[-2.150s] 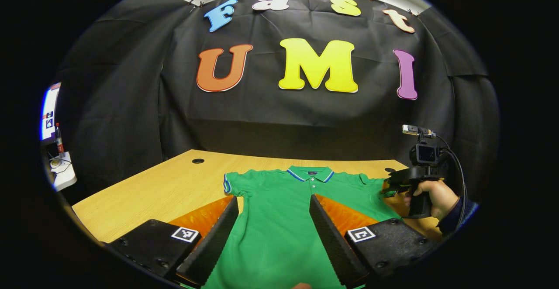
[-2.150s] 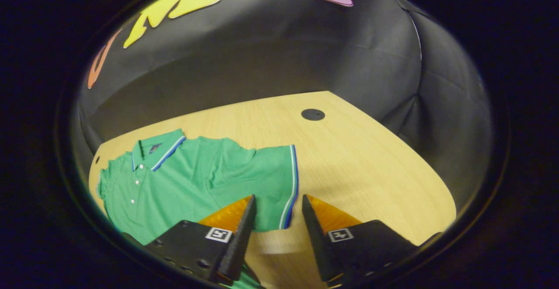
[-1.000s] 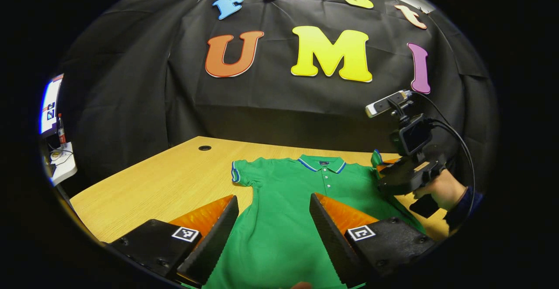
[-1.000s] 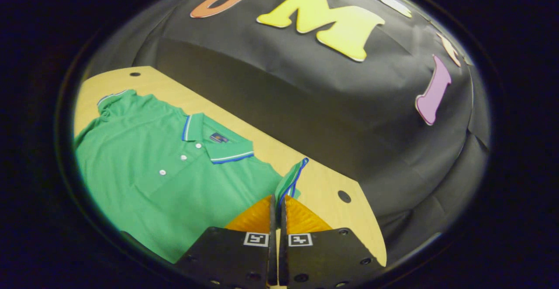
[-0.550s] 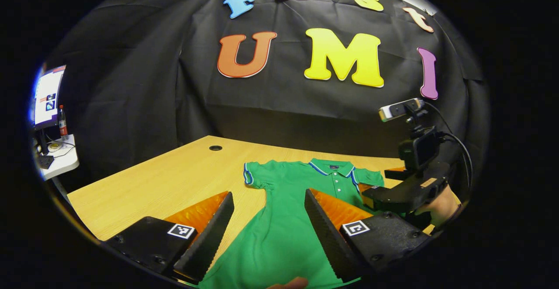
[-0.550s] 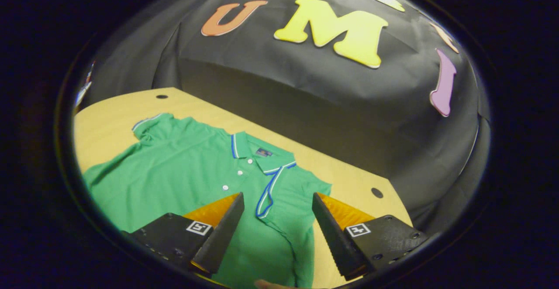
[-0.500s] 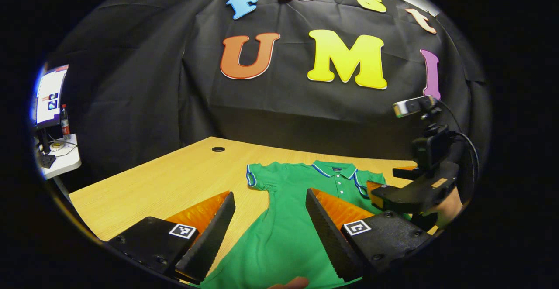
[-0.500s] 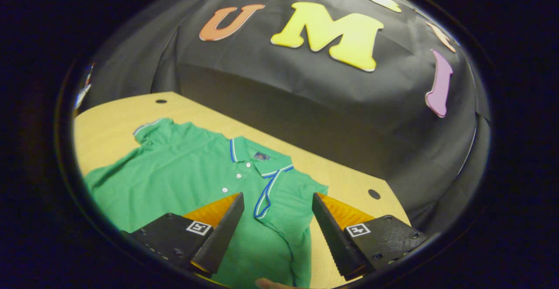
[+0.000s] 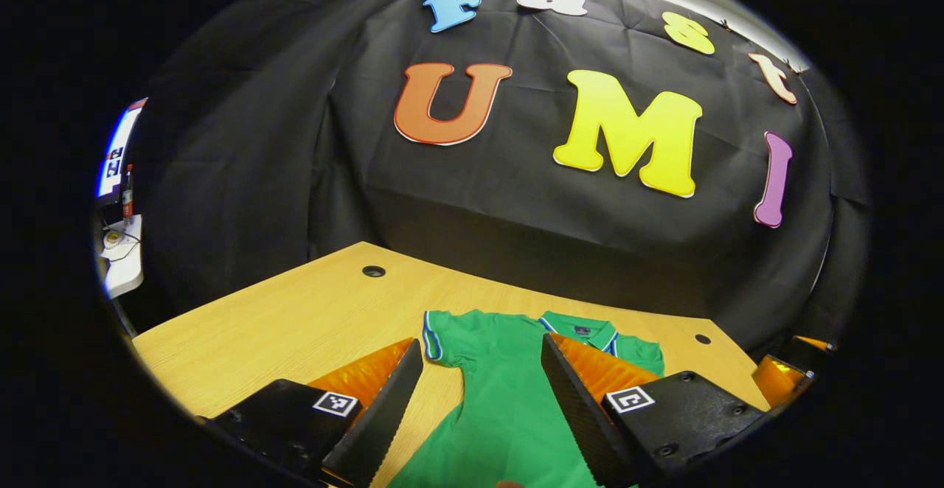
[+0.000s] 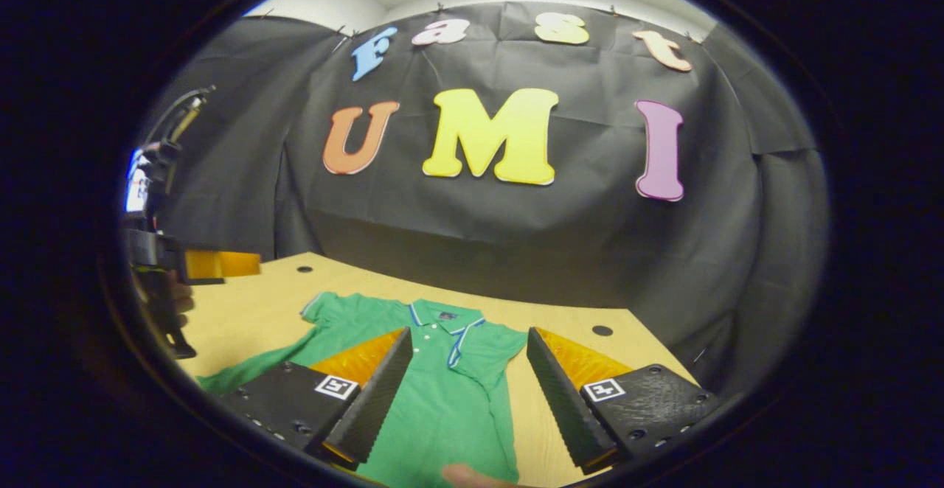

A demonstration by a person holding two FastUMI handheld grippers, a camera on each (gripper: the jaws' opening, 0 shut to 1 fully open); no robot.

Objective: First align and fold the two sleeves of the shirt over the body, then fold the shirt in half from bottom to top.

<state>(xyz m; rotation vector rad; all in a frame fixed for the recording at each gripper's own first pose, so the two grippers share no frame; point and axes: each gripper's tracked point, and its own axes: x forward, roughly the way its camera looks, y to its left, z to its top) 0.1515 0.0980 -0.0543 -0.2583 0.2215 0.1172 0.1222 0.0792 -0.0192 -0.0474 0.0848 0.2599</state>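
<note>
At the left edge of the right gripper view the left gripper (image 10: 221,264) hung in the air above the bare wooden table (image 10: 243,311), a hand (image 10: 177,298) wrapped round its handle; from that side its fingers could not be read, but in the left gripper view the left gripper (image 9: 479,407) had them spread wide with nothing between them, poised over the left sleeve (image 9: 442,340) of the green polo shirt (image 9: 509,414); that sleeve lay flat, sticking out from the body, not yet folded.

Moving rightward, the shirt (image 10: 435,392) lay face up in the middle of the table, collar (image 10: 442,318) towards the booth wall; the right sleeve (image 10: 479,351) was already turned in over the chest, its striped cuff beside the button placket; the right gripper (image 10: 464,392) hovered above it, fingers wide apart, gripping nothing.

So my reading: the left sleeve was the step in hand; best to pinch it by the striped cuff edge (image 9: 429,339), lift only a little, carry it across so it mirrors the right one, then lay it down flat before letting go; dragging the body along would spoil the alignment.

The right gripper view gave the folded sleeve and the hand; the left gripper view gave a close look at the unfolded cuff and the cable hole (image 9: 373,271) in the table's far left corner.
</note>
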